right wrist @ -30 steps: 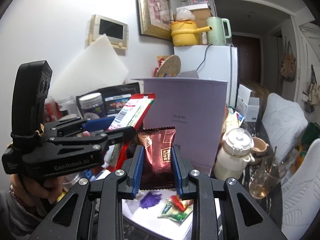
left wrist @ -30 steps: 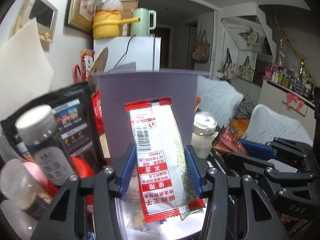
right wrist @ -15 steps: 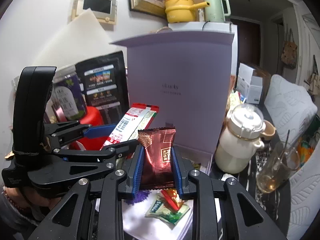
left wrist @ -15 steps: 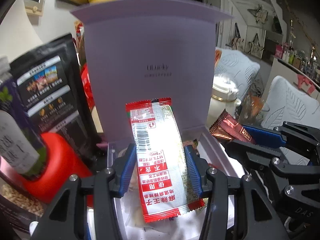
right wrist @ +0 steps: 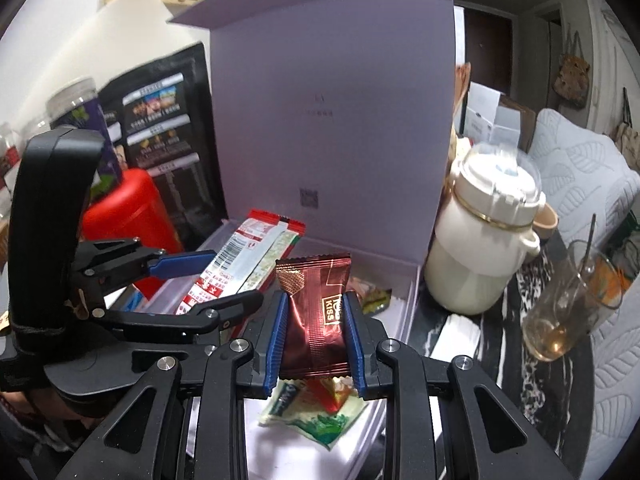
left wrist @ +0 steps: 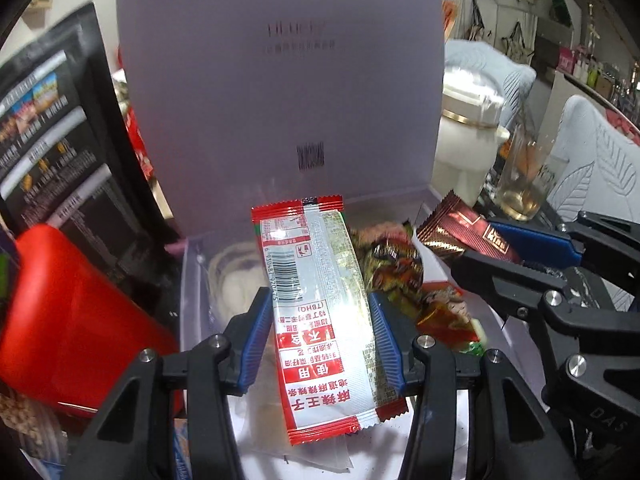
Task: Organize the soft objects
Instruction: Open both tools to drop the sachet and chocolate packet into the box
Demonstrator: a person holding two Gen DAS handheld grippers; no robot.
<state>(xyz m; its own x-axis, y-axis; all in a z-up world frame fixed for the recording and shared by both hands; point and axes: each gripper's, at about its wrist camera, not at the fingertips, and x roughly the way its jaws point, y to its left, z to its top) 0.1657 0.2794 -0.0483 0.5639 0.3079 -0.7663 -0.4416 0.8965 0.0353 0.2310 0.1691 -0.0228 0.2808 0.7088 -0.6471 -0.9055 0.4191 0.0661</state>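
My left gripper (left wrist: 320, 340) is shut on a long red-and-silver snack packet (left wrist: 316, 304), held over the open lilac box (left wrist: 192, 280). The same packet (right wrist: 240, 260) and left gripper (right wrist: 192, 280) show at the left of the right wrist view. My right gripper (right wrist: 316, 332) is shut on a dark red foil "Kiss" packet (right wrist: 316, 312), also above the box (right wrist: 404, 308); this packet (left wrist: 460, 236) and the right gripper (left wrist: 520, 256) appear at the right of the left wrist view. Several small snack packets (left wrist: 396, 268) lie inside the box, among them a green-and-white one (right wrist: 316, 416).
The box's lilac lid (right wrist: 332, 120) stands upright behind. A black pouch (left wrist: 52, 152) and a red container (left wrist: 72, 320) crowd the box's left side. To the right stand a cream jar (right wrist: 484, 240) and a glass with a spoon (right wrist: 568, 308) on the dark tabletop.
Both grippers have come down and forward toward the open box, each still holding its packet. The box interior and its loose packets now fill the lower view.
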